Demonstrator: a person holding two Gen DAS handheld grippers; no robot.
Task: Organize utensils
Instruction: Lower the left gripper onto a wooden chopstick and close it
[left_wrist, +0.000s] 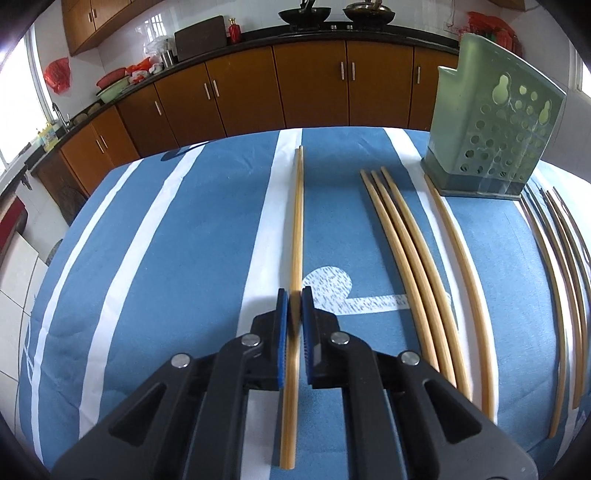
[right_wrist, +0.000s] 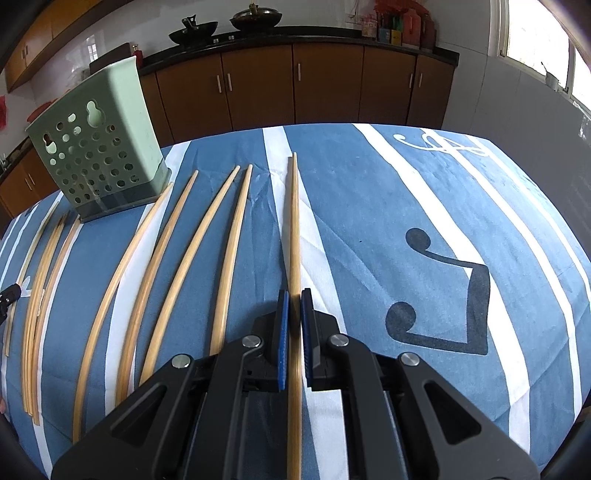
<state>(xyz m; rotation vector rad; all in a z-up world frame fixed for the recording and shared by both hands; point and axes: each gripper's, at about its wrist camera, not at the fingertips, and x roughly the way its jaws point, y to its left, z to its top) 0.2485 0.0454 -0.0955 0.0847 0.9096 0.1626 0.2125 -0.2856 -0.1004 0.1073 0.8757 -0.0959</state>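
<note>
My left gripper (left_wrist: 294, 297) is shut on a bamboo chopstick (left_wrist: 297, 221) that runs straight away from it along the blue striped cloth. My right gripper (right_wrist: 294, 299) is likewise shut on another chopstick (right_wrist: 294, 229), its far tip slightly raised over the cloth. Several loose chopsticks (left_wrist: 406, 251) lie side by side right of the left gripper; the same row of chopsticks (right_wrist: 184, 258) shows left of the right gripper. A green perforated utensil holder (left_wrist: 491, 129) stands upright at the far right in the left wrist view; the holder (right_wrist: 99, 147) is at the far left in the right wrist view.
A blue tablecloth with white stripes (left_wrist: 166, 240) covers the table; its far edge (right_wrist: 332, 127) drops toward brown kitchen cabinets (left_wrist: 314, 81). Woks (right_wrist: 225, 24) sit on the counter behind. The left gripper's tip (right_wrist: 9, 295) shows at the right view's left border.
</note>
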